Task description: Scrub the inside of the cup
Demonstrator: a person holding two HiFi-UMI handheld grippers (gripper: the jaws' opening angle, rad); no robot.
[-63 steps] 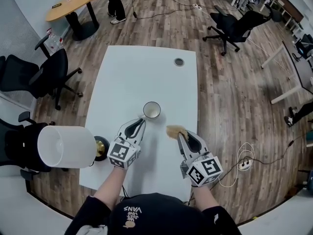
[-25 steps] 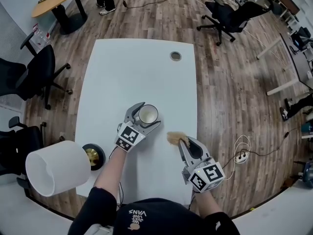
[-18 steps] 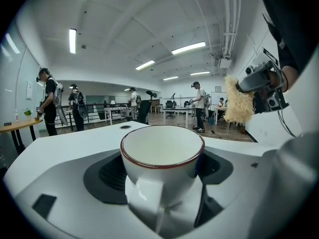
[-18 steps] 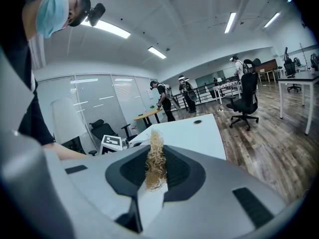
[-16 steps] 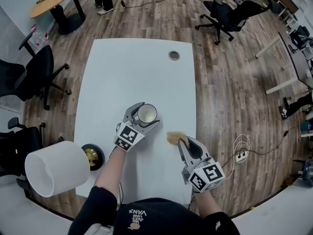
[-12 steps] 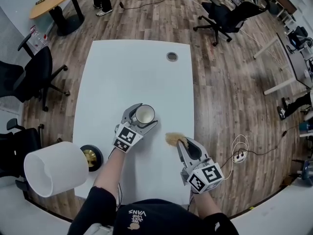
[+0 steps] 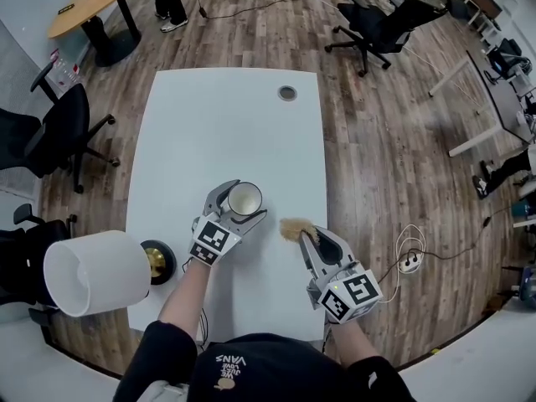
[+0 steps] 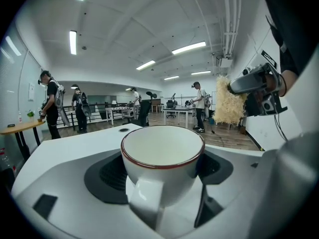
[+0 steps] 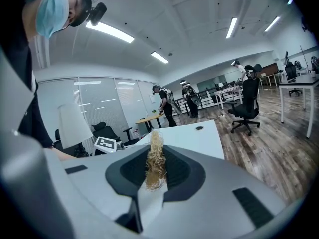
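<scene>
Gripping a cup and a scrubber above a white table (image 7: 226, 132)

At the table's near left edge stands a lamp (image 7: 96, 273) with a white shade. The left gripper (image 7: 241, 201) has its jaws closed against the sides of a white, red-rimmed cup (image 7: 244, 196), which is upright over the near half of the table with its handle turned toward the gripper. The right gripper (image 7: 307, 234) pinches a tan, fibrous scrubber (image 7: 291, 228) between its jaws, to the right of the cup and apart from it.
</scene>
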